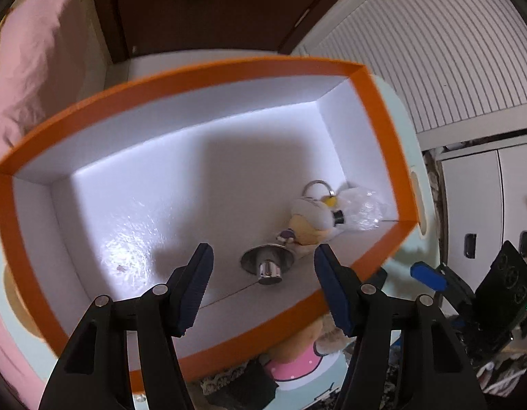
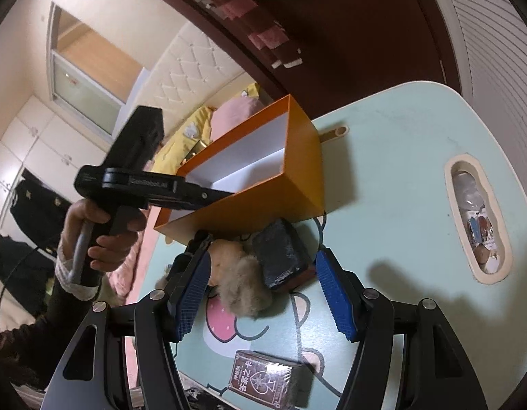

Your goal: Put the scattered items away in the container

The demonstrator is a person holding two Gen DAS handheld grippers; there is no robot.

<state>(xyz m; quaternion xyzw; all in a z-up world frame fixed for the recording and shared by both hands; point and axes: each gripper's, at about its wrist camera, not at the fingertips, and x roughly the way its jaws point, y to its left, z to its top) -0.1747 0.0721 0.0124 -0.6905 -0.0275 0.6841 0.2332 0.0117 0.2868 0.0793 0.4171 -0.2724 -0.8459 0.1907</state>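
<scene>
Left wrist view shows your left gripper (image 1: 263,273) open and empty over the orange box (image 1: 181,78). A shiny metal knob (image 1: 267,262) and a small doll keychain (image 1: 313,220) lie inside the box, near its right end. Your right gripper (image 2: 260,294) is open too, holding nothing. It hangs over a furry toy (image 2: 239,280) and a dark case (image 2: 280,254) on the table (image 2: 400,177), just beside the box. A card pack (image 2: 263,381) lies nearer you.

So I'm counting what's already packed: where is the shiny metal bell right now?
In the left wrist view the metal bell lies on the white floor of the orange box, near its right end, beside the plush keychain and just ahead of the open left gripper.
</scene>
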